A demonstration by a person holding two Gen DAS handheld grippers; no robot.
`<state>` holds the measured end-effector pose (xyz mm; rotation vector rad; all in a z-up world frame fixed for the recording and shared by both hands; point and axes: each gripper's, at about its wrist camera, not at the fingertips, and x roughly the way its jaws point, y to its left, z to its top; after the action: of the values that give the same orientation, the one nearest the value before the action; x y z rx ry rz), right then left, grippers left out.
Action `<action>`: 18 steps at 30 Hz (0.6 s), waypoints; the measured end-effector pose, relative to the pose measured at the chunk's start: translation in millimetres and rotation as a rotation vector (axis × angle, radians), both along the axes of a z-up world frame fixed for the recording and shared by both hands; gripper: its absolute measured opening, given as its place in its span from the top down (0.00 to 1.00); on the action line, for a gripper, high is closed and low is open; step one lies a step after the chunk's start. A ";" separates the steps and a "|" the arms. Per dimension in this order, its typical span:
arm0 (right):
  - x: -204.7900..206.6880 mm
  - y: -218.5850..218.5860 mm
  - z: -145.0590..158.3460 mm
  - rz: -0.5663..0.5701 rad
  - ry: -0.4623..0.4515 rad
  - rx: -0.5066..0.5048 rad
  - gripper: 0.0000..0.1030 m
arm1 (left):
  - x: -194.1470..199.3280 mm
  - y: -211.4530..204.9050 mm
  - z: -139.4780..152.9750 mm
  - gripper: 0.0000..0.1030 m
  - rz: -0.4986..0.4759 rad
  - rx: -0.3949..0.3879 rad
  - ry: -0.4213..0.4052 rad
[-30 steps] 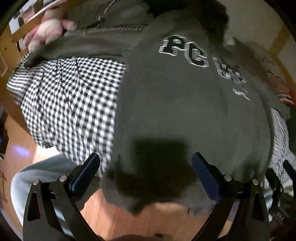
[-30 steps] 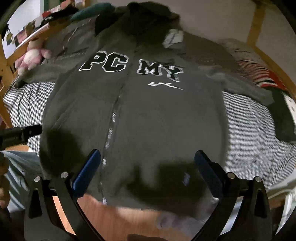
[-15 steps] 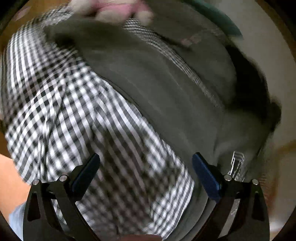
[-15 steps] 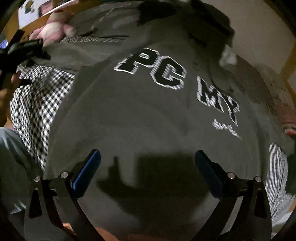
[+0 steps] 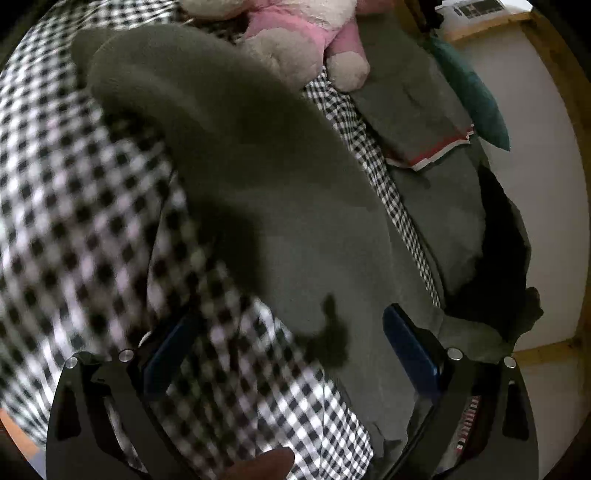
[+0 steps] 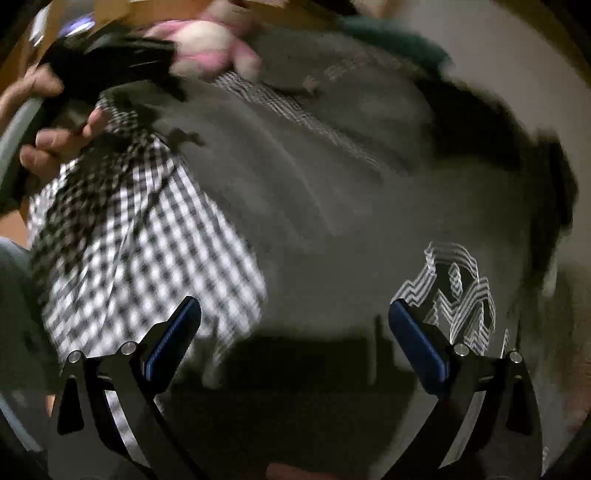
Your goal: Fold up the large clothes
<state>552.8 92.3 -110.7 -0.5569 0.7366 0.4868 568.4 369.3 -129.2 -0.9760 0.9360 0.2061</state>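
Checked black-and-white bedsheet [image 5: 66, 229] fills most of my left feed, with the dark grey lettered sweatshirt [image 6: 332, 229] spread flat across it. A pink-and-cream plush toy [image 5: 295, 40] sits past its sleeve. My left gripper [image 5: 284, 332] and right gripper [image 6: 293, 325] both hover over the fabric, jaws spread wide, holding nothing.

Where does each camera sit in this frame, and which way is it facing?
Left wrist: on the left gripper, looking down its open fingers at the grey hoodie's sleeve on the checked bedsheet; a fingertip shows at the bottom edge.
Right wrist: on the right gripper, open, facing the hoodie's lettered chest; the left hand shows far left, holding its gripper.
Shared: hoodie, bedsheet, pink plush toy.
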 end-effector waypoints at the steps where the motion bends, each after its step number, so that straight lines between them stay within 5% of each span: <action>1: 4.3 13.6 -3.0 0.038 -0.036 -0.018 0.03 | 5.3 4.5 -0.6 0.05 -0.004 -0.007 -0.001; 8: 34.5 79.8 -12.0 0.208 -0.062 -0.024 0.03 | 34.3 42.8 2.5 0.05 0.002 -0.050 -0.048; 11: 36.3 110.7 -9.9 0.295 -0.137 -0.026 0.03 | 42.8 53.2 20.8 0.05 0.035 0.134 -0.058; 12: 37.6 120.4 -9.5 0.306 -0.149 -0.019 0.05 | 43.1 56.8 22.5 0.05 0.027 0.128 -0.084; 16: 50.9 152.7 -19.3 0.343 -0.071 -0.031 0.35 | 53.6 77.7 2.0 0.06 0.031 -0.047 -0.108; 18: 60.4 163.0 -25.3 0.331 -0.017 -0.027 0.35 | 42.7 85.5 -1.8 0.06 0.081 -0.121 -0.147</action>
<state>613.2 255.3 -136.1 -0.7124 0.6374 0.7786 611.1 454.7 -131.0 -1.1265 0.7821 0.1445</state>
